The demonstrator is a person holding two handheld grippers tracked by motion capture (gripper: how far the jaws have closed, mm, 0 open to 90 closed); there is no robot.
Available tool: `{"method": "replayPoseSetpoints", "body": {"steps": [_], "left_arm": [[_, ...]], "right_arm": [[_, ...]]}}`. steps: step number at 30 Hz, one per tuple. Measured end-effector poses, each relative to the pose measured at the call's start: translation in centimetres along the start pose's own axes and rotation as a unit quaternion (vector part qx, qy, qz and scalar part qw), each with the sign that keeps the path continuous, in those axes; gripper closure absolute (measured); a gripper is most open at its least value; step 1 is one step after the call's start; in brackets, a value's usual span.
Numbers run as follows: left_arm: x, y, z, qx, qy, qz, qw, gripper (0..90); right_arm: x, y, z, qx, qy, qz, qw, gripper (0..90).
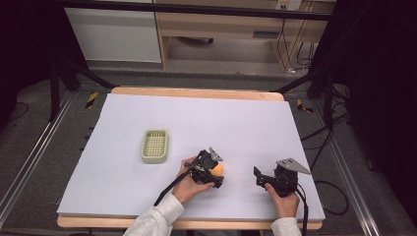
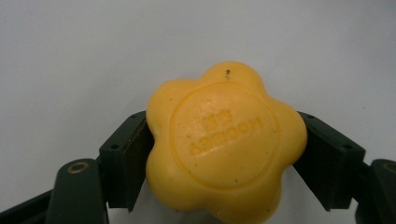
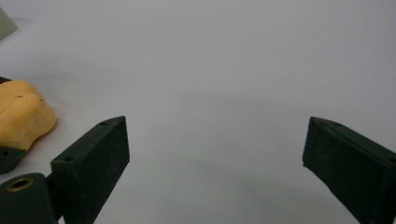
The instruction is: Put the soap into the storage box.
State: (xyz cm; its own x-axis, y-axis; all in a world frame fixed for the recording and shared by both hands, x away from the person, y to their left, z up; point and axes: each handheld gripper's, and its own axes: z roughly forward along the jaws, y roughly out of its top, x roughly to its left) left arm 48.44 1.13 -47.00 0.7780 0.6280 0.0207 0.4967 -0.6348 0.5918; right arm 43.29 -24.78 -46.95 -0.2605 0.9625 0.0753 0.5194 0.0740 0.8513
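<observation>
Squarely between the jaws of the left gripper [image 1: 212,173], a yellow flower-shaped soap [image 2: 223,140] sits pinched from two sides, near the front edge of the tabletop [image 1: 246,123] and about midway along it. In the left gripper view both black pads [image 2: 133,158] press into hollows between the soap's lobes, its embossed round face turned toward the camera; whether the bar rests on the white surface or is just clear of it cannot be told. A pale green slatted tray [image 1: 155,145] lies a little to the left and farther from the front edge, with nothing in it, and looks the likely place for the soap. The right gripper [image 1: 263,179] waits near the front right corner, its jaws spread wide over bare surface, the soap showing at the left edge of its own view.

Judged from this moment, the step in hand is securing and carrying the bar. Soap is slick and rounded, so the hold seems best kept in those hollows, firm but not crushing, the bar kept level, moved slowly over the tray's rim and let go only once low inside it.
</observation>
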Motion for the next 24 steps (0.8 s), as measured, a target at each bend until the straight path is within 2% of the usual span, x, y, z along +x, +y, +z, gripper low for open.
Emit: {"method": "replayPoseSetpoints", "body": {"steps": [24], "left_arm": [[-0.05,-0.04,-0.08,-0.001,0.0,-0.004,1.0,26.3]], "right_arm": [[0.0,0.02,0.02,0.001,-0.001,-0.001,1.0,7.8]]}}
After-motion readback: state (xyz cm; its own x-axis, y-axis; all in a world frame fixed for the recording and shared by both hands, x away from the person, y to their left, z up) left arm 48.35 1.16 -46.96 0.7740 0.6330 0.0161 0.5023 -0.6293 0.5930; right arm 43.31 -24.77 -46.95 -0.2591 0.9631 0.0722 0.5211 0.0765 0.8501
